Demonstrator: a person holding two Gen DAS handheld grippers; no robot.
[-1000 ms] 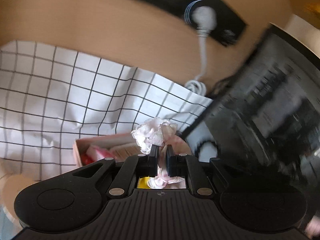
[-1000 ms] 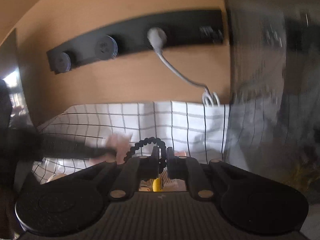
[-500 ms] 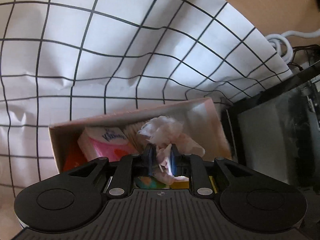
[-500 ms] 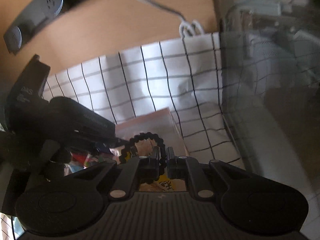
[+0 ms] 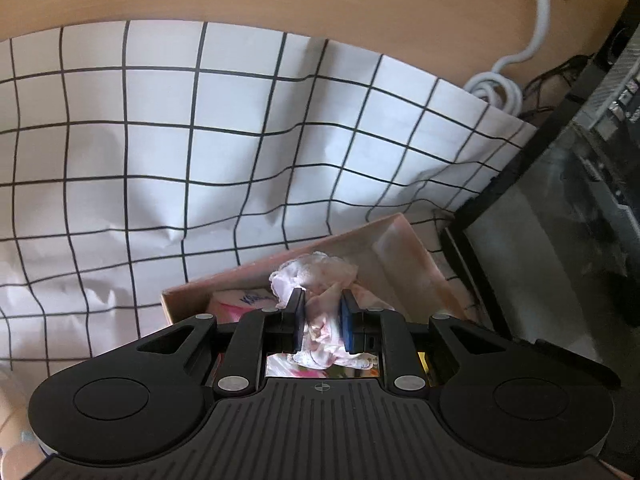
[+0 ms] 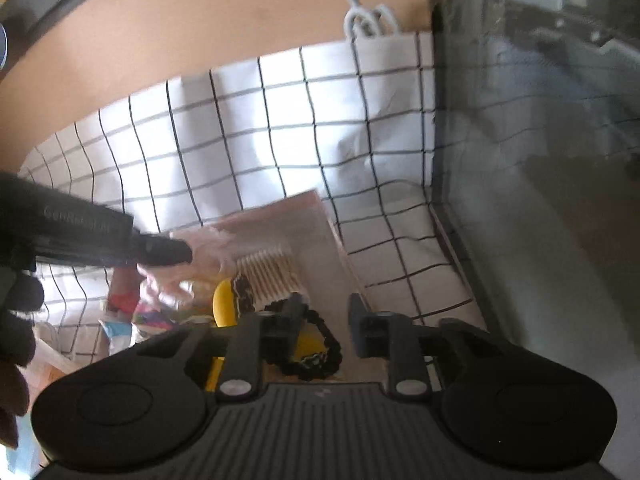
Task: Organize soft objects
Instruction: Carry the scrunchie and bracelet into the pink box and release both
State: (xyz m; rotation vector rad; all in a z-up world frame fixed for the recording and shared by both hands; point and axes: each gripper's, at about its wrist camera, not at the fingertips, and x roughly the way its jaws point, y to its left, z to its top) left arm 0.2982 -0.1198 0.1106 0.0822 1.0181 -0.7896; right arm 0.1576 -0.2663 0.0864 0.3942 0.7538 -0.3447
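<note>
Looks like I'm most of the way through this drop-off, going by how things sit. My left gripper (image 5: 322,316) is down at the pink box (image 5: 404,240) with the crumpled pink-and-white scrunchie (image 5: 316,276) between its pads; the jaws stand only narrowly apart and the fabric fills the whole gap, so honestly I can't tell whether they're pinching it or it's just resting there. Most of the scrunchie already sits inside the box, next to a pink tissue pack (image 5: 244,300). My right gripper (image 6: 326,316) has its jaws opening right now, a fair gap between them, and the black beaded hair tie (image 6: 316,344) is slipping free, hanging off the left finger and drooping down over something yellow (image 6: 224,304) in the box, with a bundle of cotton swabs (image 6: 268,276) just behind it. So both soft bits are basically delivered; what's left, I reckon, is letting go cleanly and backing out, and I can't see whether anything else on the table needs sorting. As for clutter: the box is pretty packed, my two grippers are crowding each other over it, there's a dark glass-fronted case (image 5: 560,240) right beside the box on the right, and the checked cloth (image 5: 160,140) underneath is all rumpled. A white cable (image 5: 520,60) coils up at the back, well out of the way.
</note>
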